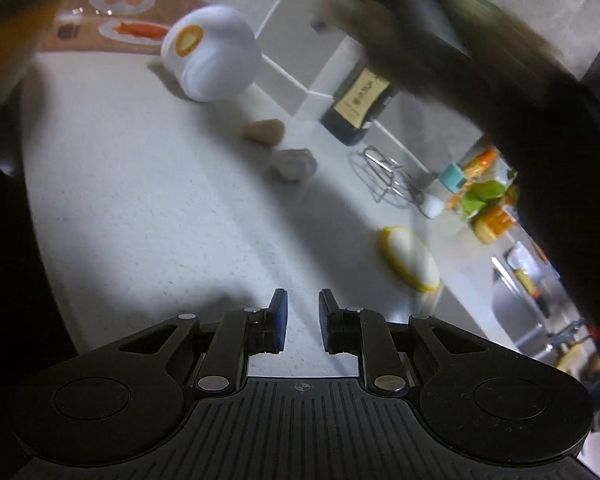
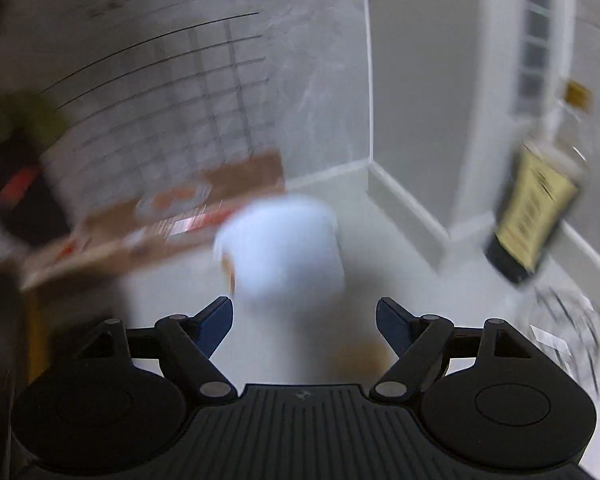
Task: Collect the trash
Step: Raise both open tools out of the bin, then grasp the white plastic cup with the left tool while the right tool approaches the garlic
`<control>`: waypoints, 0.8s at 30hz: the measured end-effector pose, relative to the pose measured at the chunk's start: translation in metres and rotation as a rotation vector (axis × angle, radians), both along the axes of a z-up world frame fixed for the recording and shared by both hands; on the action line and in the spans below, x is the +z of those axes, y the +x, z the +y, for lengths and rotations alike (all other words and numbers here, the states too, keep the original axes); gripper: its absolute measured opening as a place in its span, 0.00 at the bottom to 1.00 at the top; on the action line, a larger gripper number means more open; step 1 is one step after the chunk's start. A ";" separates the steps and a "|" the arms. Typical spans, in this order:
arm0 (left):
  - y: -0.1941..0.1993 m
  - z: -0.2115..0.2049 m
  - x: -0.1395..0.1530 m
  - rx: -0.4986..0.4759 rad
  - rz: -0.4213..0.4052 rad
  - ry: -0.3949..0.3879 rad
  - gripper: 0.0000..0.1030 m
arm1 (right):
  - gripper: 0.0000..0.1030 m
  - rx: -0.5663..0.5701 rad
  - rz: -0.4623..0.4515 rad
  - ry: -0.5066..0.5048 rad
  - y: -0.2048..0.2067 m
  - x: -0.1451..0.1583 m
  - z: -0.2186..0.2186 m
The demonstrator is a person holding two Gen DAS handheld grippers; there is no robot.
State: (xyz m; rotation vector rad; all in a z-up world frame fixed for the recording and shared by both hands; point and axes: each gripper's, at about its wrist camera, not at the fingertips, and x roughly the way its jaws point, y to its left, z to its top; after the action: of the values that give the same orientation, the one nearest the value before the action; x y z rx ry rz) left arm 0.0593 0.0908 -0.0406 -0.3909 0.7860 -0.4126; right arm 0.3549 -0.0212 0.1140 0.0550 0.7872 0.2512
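Note:
A white cup (image 1: 212,52) with an orange label stands at the back of the white counter (image 1: 140,200). A tan scrap (image 1: 263,131) and a grey crumpled wad (image 1: 294,164) lie in front of it. A white lid with a yellow rim (image 1: 409,259) lies to the right. My left gripper (image 1: 302,305) hovers low over the near counter, jaws slightly apart, holding nothing. My right gripper (image 2: 304,312) is open wide just in front of the blurred white cup (image 2: 284,248); a tan scrap (image 2: 360,356) lies near its right finger.
A dark bottle (image 1: 358,106) stands by the wall, also in the right wrist view (image 2: 536,208). A wire stand (image 1: 384,176) and colourful packets (image 1: 480,196) sit right. A printed box (image 2: 172,216) leans behind the cup. A blurred arm (image 1: 500,80) crosses above.

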 end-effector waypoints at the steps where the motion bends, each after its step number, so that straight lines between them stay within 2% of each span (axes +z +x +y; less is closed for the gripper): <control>1: -0.001 0.001 -0.002 -0.010 0.003 0.001 0.19 | 0.77 -0.032 -0.021 -0.004 0.016 -0.001 0.016; 3: -0.004 0.006 -0.005 -0.010 0.017 0.002 0.19 | 0.77 -0.087 -0.061 -0.011 0.055 -0.007 0.041; 5: -0.007 0.016 -0.007 -0.007 0.024 -0.008 0.19 | 0.77 -0.116 -0.061 -0.053 0.087 -0.019 0.062; 8: -0.009 0.032 -0.006 0.037 0.005 -0.015 0.19 | 0.76 -0.156 0.002 -0.157 0.129 -0.043 0.083; 10: -0.008 0.041 -0.006 0.075 0.011 -0.042 0.19 | 0.76 -0.163 0.035 -0.205 0.133 -0.056 0.086; 13: -0.003 0.046 -0.006 0.110 0.019 -0.066 0.19 | 0.74 -0.142 0.091 -0.215 0.121 -0.068 0.078; 19: 0.010 0.046 -0.009 0.148 0.039 -0.129 0.19 | 0.74 -0.077 0.198 -0.183 0.068 -0.083 0.040; 22: 0.009 0.039 -0.013 0.160 0.044 -0.141 0.19 | 0.72 -0.075 0.273 -0.128 0.053 -0.097 0.017; 23: 0.009 0.035 -0.013 0.166 0.044 -0.143 0.19 | 0.66 -0.078 0.303 -0.091 0.048 -0.103 0.009; 24: 0.007 0.031 -0.013 0.173 0.043 -0.140 0.19 | 0.53 -0.078 0.324 -0.064 0.043 -0.105 0.003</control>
State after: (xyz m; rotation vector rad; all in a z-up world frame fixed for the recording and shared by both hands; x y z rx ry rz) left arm 0.0664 0.1214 -0.0535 -0.5955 0.7608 -0.2990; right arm 0.3979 -0.0186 0.0088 0.0666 1.1129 0.1437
